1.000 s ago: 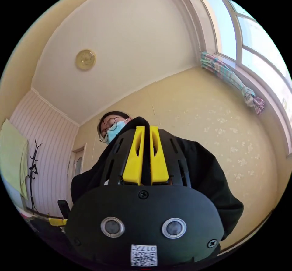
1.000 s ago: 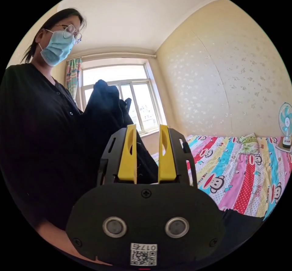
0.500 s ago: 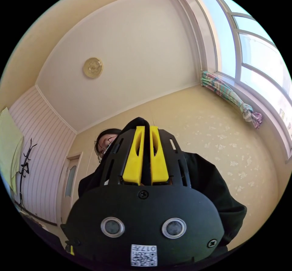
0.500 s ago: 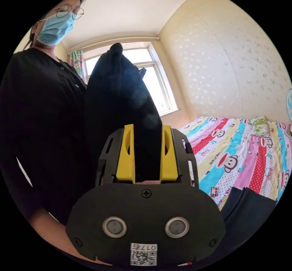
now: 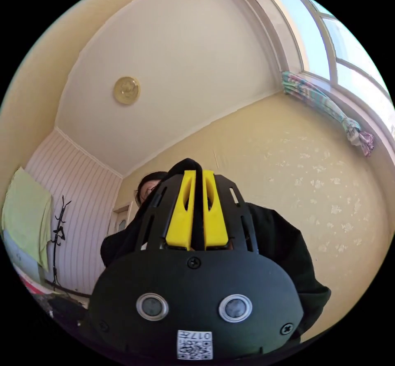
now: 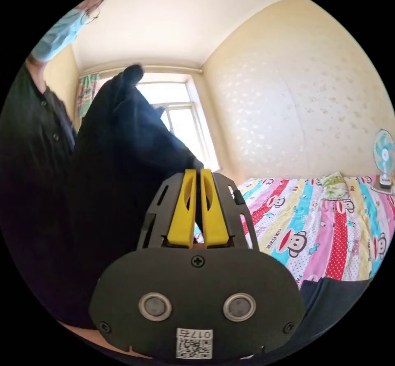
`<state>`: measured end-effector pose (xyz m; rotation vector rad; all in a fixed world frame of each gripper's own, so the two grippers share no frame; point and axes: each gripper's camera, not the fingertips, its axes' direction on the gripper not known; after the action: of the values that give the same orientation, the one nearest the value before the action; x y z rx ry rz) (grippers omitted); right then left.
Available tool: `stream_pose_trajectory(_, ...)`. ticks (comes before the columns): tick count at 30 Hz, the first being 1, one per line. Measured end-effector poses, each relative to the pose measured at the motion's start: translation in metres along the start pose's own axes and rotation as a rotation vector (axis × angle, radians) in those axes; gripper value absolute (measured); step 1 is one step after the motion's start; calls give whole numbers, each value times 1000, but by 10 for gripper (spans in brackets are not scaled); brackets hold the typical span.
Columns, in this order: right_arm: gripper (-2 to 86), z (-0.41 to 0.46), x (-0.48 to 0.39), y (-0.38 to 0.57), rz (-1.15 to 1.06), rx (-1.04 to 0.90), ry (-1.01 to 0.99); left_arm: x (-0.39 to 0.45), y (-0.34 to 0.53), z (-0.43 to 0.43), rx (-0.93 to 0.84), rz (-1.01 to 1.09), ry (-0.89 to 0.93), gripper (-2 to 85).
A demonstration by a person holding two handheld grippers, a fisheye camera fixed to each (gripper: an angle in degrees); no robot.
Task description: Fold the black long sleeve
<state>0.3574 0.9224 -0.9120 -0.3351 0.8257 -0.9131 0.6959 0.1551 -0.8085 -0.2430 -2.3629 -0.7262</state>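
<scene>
Above the striped cartoon-print bed (image 6: 329, 226), both grippers' jaws clamp the black long-sleeve cloth garment (image 6: 119, 168); thin pinch may slip, dropping it

1. The right gripper (image 6: 197, 174), whose yellow jaws stood apart a second ago, now has them pressed together on the black long sleeve (image 6: 123, 152).
2. The cloth now hangs beside the jaws.

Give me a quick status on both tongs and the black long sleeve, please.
Left tongs shut on black cloth. Right tongs shut on black long sleeve, held up off the bed. Nothing in the way.
</scene>
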Motion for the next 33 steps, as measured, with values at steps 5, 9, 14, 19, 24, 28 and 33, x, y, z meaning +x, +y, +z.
stream_pose_trajectory(5, 21, -31, 27, -104, 35, 95, 61, 91, -35, -32, -130, 22, -602, 13)
stream_pose_trajectory(9, 19, -32, 20, -182, 75, 156, 121, 143, -41, -69, -174, -140, -1210, 10)
stream_pose_trajectory(14, 15, 1, -34, -232, -145, 118, 139, 163, -28, -95, -141, -210, -1549, 9)
stream_pose_trajectory(19, 12, -10, -90, -250, -323, 107, 199, 193, -27, -81, -94, -38, -1589, 10)
stream_pose_trajectory(24, 12, -46, -120, -253, -457, 48, 162, 226, -46, -37, -180, 215, -1564, 11)
stream_pose_trajectory(28, 12, -55, -137, -274, -503, 50, 126, 248, -92, -23, -170, 294, -1620, 11)
stream_pose_trajectory(33, 13, -6, -114, -314, -410, -14, 88, 250, -185, -75, -190, 161, -1727, 10)
